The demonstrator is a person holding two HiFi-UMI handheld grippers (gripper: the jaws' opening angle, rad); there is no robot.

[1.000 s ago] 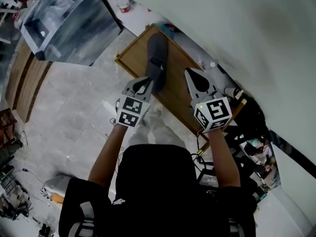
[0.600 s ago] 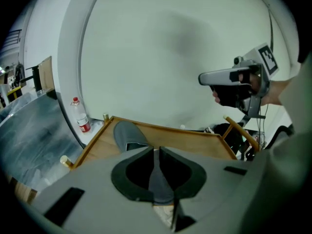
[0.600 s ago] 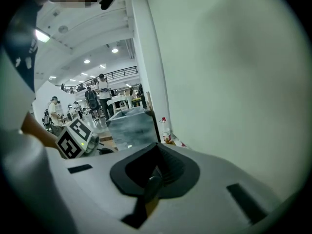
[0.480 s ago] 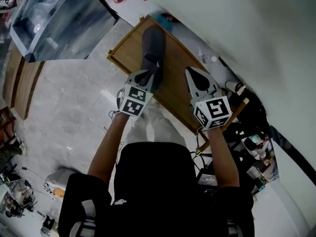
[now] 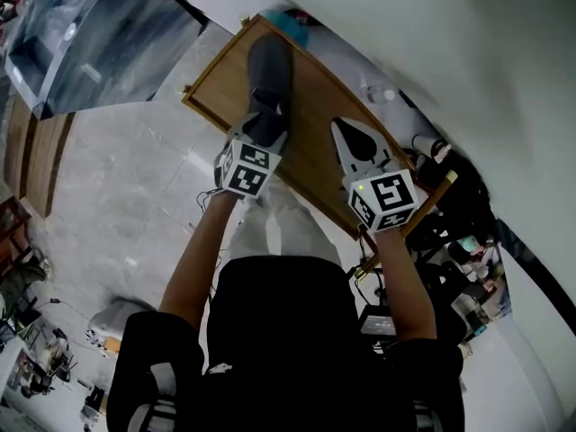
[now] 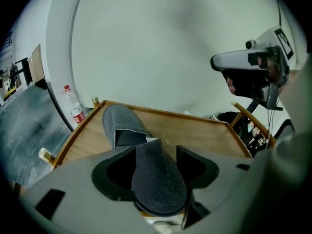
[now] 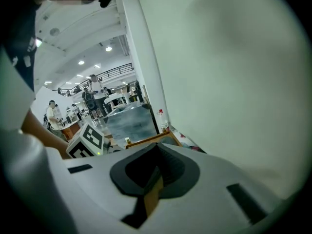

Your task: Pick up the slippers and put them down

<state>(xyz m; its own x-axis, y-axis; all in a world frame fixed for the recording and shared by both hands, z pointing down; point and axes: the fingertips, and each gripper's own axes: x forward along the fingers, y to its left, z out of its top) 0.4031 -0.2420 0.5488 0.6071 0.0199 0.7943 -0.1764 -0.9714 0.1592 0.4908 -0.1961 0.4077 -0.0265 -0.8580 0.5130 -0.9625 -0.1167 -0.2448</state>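
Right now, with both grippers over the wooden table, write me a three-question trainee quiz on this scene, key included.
1. True or false: the right gripper holds a slipper.
2. Which part of the grey slipper sits between the left gripper jaws? A) the toe B) the heel end C) no part of it
3. Fill in: the table under the slipper is made of ____.

Key:
1. False. Its jaws are together with nothing between them.
2. B. Those jaws are opening, with the heel end between them.
3. Wood.
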